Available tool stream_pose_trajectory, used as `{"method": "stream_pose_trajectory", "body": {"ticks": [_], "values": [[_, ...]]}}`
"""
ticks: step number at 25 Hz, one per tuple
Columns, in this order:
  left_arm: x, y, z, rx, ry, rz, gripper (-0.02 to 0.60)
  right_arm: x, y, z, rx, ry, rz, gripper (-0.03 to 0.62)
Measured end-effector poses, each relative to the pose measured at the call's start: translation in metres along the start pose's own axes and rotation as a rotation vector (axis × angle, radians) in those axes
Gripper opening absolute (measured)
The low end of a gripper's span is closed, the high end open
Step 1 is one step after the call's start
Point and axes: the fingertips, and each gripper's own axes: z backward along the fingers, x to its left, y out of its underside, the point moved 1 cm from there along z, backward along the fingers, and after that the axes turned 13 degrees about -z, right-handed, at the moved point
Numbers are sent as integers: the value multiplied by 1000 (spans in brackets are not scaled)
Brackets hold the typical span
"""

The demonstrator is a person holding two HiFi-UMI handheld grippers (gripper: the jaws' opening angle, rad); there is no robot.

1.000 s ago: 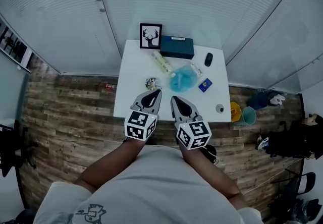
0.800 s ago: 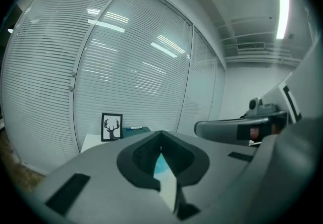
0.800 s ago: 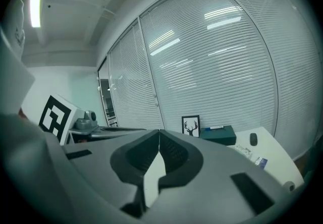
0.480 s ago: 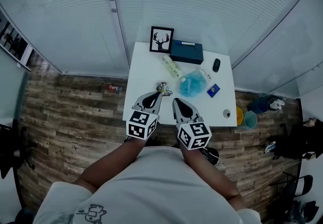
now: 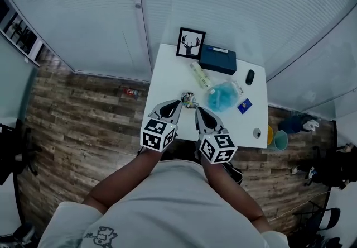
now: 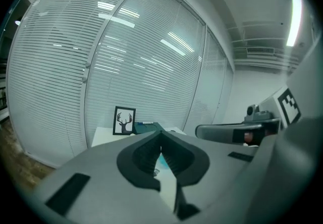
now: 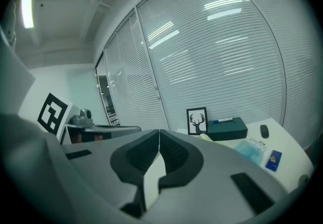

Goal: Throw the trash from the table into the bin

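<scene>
— Are the jaws gripping anything?
— No. The left gripper (image 5: 177, 103) and right gripper (image 5: 198, 110) are both sitting clenched and empty, tilting slightly down, just short of the crumpled wrapper (image 5: 189, 99) lying on the desk (image 5: 167, 82).

White rectangular table (image 5: 167, 74). Far edge: black-framed picture (image 5: 191, 43), black deer head on white; right of it, dark teal box (image 5: 217, 60). Centre: light blue crumpled plastic bag (image 5: 222, 97). Right: black oval mouse (image 5: 250, 77), small blue card (image 5: 244, 106). Brown wood-plank floor (image 5: 83, 124). Grey left gripper (image 5: 177, 103) and grey right gripper (image 5: 197, 110): black-and-white square markers.
</scene>
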Motion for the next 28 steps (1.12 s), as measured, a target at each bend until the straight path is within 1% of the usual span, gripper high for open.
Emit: {"method": "stream_pose_trajectory", "body": {"ticks": [2, 5, 10, 13, 17, 21, 28], "values": [[9, 4, 0, 15, -5, 15, 6, -7, 0, -9, 11, -5, -21, 6], [28, 6, 1, 18, -39, 34, 6, -13, -3, -26, 31, -34, -37, 6], [45, 12, -16, 26, -63, 76, 6, -31, 0, -50, 91, -54, -50, 6], [45, 12, -26, 38, -57, 96, 6, -41, 4, -60, 127, -68, -65, 6], [45, 12, -44, 52, -47, 98, 6, -57, 9, -75, 167, -70, -65, 8], [44, 26, -63, 91, -52, 123, 8, -81, 23, -85, 214, -61, -102, 48], [49, 57, -92, 163, -67, 158, 7, -115, 53, -108, 321, -60, -135, 64]]}}
